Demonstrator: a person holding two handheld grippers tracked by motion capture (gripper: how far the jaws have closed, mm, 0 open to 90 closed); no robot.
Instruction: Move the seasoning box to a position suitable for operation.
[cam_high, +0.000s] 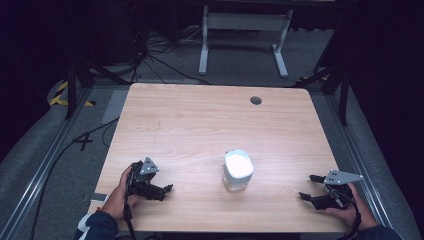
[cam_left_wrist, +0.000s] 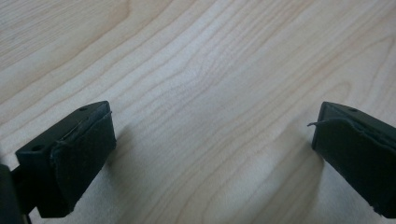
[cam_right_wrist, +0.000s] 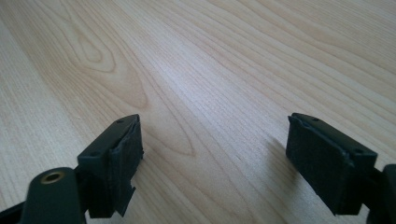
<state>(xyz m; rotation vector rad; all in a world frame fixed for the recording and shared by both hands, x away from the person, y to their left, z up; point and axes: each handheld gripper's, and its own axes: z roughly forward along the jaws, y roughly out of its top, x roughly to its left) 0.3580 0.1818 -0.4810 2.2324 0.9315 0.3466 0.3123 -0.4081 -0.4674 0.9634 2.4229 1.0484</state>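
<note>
A small clear jar with a white lid (cam_high: 238, 170) stands upright near the front edge of the counter (cam_high: 200, 120), a bit right of the middle. The left hand-held gripper (cam_high: 161, 190) rests near the front left corner, and its jaws are spread wide with nothing between them, just bare wood under them in the left gripper view. The right hand-held gripper (cam_high: 306, 187) sits near the front right corner, jaws also wide apart and holding nothing. Both point in toward the jar but are well apart from it.

What could go wrong: the jar looks light and tall, so a jaw that bumps its side could tip it or push it away. If the jaws close too high, on the lid, the jar could slip out or the lid could pop. If both hand-held grippers come in at once, they could knock each other. A hard squeeze might crack the clear wall. I cannot tell if something is inside, so a spill is possible
</note>
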